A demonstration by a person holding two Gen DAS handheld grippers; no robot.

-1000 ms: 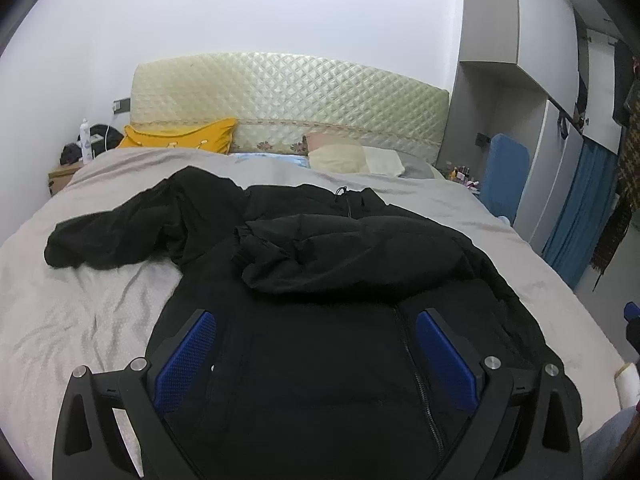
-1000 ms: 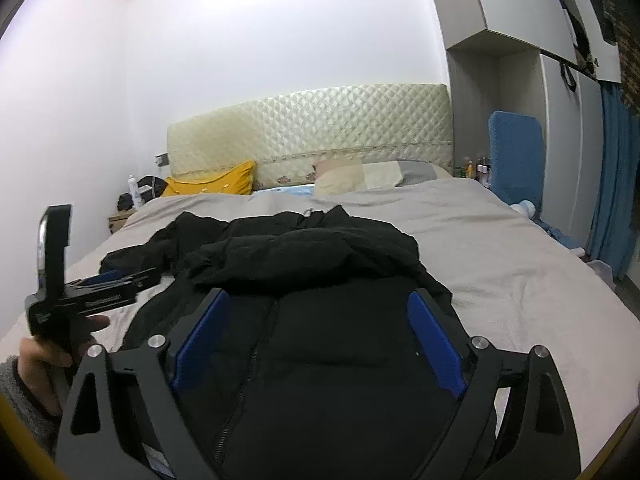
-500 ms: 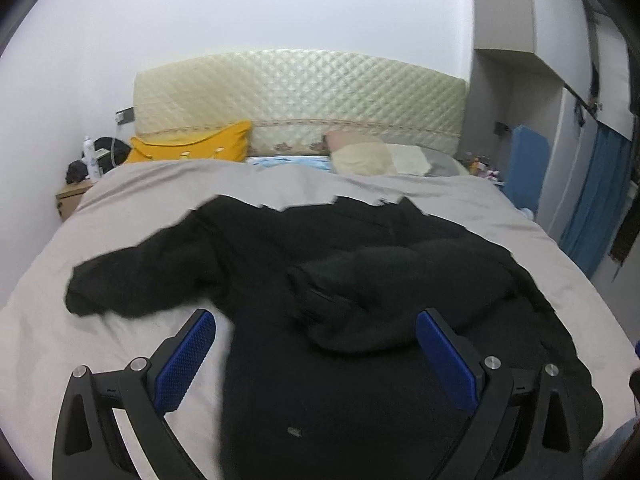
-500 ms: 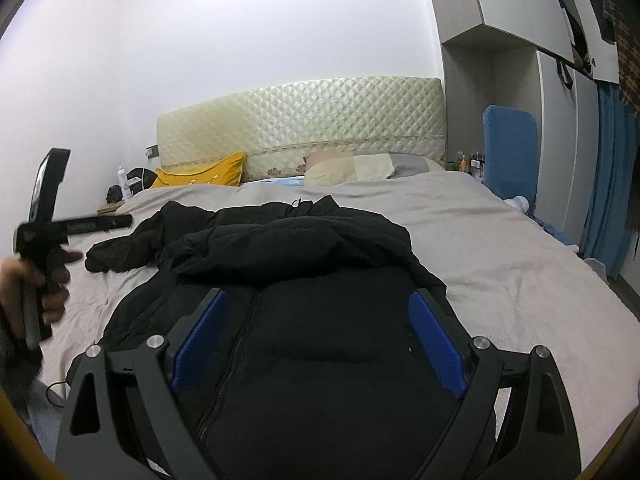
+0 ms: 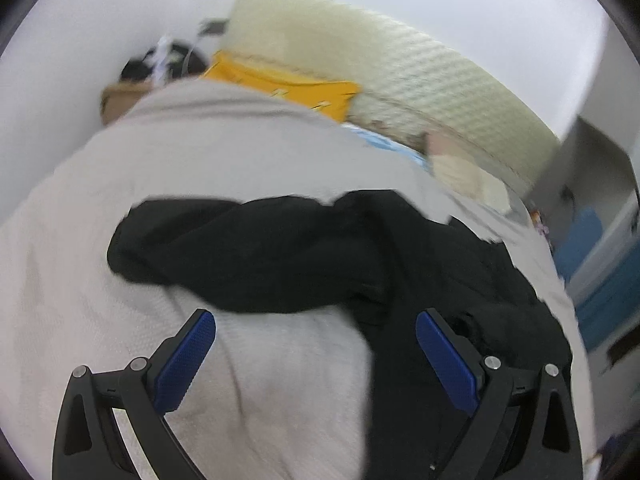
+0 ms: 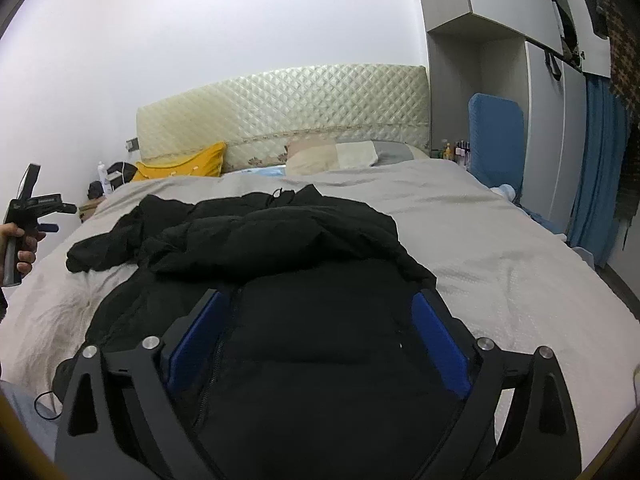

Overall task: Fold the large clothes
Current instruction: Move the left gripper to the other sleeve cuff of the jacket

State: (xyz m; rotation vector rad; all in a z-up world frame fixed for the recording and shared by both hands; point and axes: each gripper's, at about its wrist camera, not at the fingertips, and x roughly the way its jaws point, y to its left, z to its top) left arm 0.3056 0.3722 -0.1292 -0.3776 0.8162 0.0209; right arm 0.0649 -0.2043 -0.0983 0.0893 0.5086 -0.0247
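Note:
A black padded jacket [image 6: 304, 320] lies front-up on the bed, its right sleeve folded across the chest. Its left sleeve [image 5: 248, 252] stretches out flat to the left over the bedspread. My left gripper [image 5: 316, 344] is open above the bedspread just in front of that sleeve, holding nothing; the view is tilted and blurred. In the right wrist view the left gripper [image 6: 52, 218] appears at the far left, held in a hand. My right gripper [image 6: 320, 320] hangs open over the jacket's zipped front, with nothing between its fingers.
The grey bedspread [image 6: 500, 248] covers a wide bed with a quilted cream headboard [image 6: 288, 108]. A yellow pillow [image 6: 188, 166] and beige pillows [image 6: 340, 154] lie at the head. A bedside table with clutter [image 6: 100, 192] stands left; a blue chair [image 6: 496, 140] and wardrobe stand right.
My left gripper has swung left and tilted, from over the jacket's body to face the outstretched left sleeve. The right gripper has barely moved. Both stay open.

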